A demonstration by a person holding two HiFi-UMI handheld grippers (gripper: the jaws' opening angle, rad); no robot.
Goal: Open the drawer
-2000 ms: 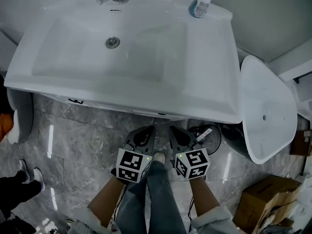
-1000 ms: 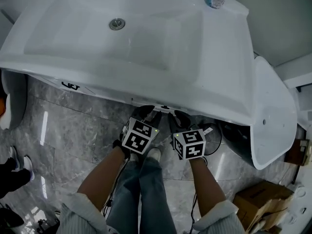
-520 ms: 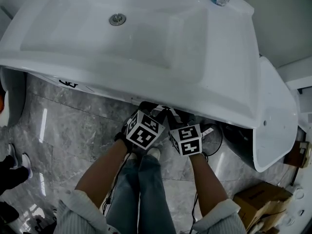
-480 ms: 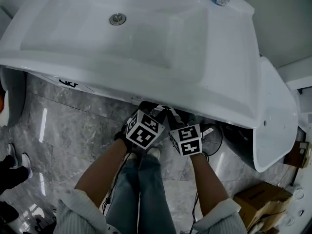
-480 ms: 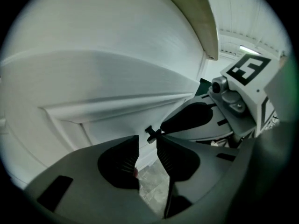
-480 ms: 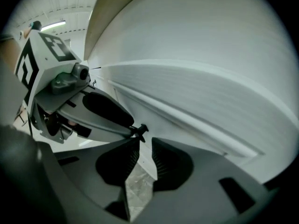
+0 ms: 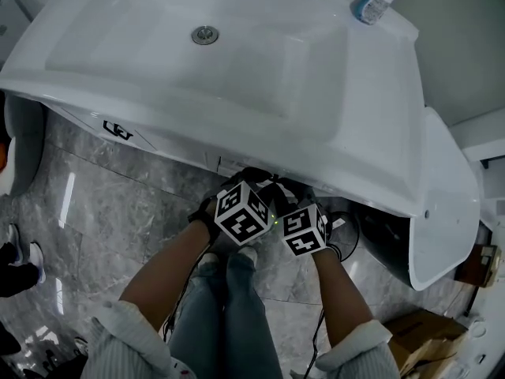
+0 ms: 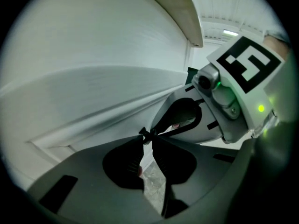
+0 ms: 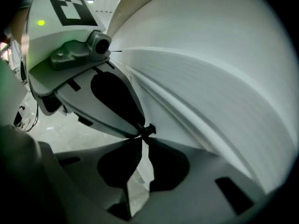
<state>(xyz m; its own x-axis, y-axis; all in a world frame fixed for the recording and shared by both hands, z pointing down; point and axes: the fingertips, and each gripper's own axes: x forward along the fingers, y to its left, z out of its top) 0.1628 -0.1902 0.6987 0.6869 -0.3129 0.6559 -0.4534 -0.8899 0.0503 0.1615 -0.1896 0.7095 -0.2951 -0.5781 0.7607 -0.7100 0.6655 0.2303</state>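
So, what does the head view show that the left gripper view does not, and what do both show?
Only the head view: the sink with its drain, the bottle at its back corner, the marble floor and the person's legs. Only the left gripper view: the left gripper jaws, tips together. Both: the right gripper with its marker cube, and the white cabinet front.

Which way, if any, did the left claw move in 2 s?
Yes. The left claw moved forward toward the sink; it now reaches under the front rim instead of stopping short of it.
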